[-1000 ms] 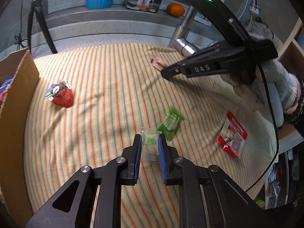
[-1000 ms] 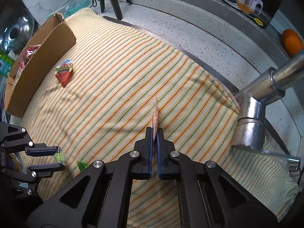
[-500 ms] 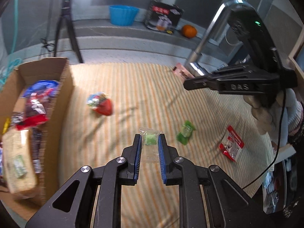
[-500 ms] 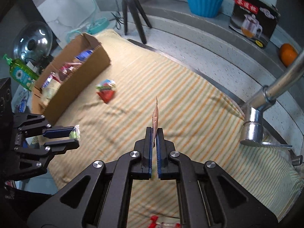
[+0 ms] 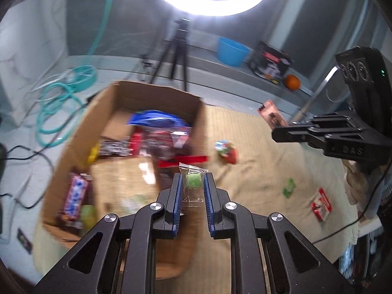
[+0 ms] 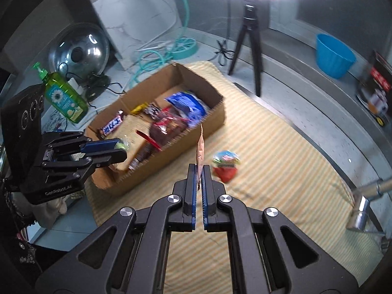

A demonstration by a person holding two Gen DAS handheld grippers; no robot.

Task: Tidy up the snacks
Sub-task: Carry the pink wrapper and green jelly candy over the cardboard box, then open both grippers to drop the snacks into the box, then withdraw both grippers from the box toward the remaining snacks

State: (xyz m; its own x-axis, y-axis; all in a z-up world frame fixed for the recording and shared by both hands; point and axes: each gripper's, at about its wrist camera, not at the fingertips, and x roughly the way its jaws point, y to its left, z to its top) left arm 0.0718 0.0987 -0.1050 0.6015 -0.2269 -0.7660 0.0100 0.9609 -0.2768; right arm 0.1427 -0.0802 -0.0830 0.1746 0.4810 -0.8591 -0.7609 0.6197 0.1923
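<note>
The left gripper pinches a clear packet with green candy, right above the cardboard box. The right gripper squeezes a thin pink packet, beside the box.

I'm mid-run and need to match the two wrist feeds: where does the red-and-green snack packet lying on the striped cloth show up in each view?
Left wrist: the red-and-green snack packet lies right of centre, just right of the cardboard box.
Right wrist: the packet lies just right of centre, beside the right gripper, below and right of the box.
Shared landmark: the blue bowl on the ledge.
</note>
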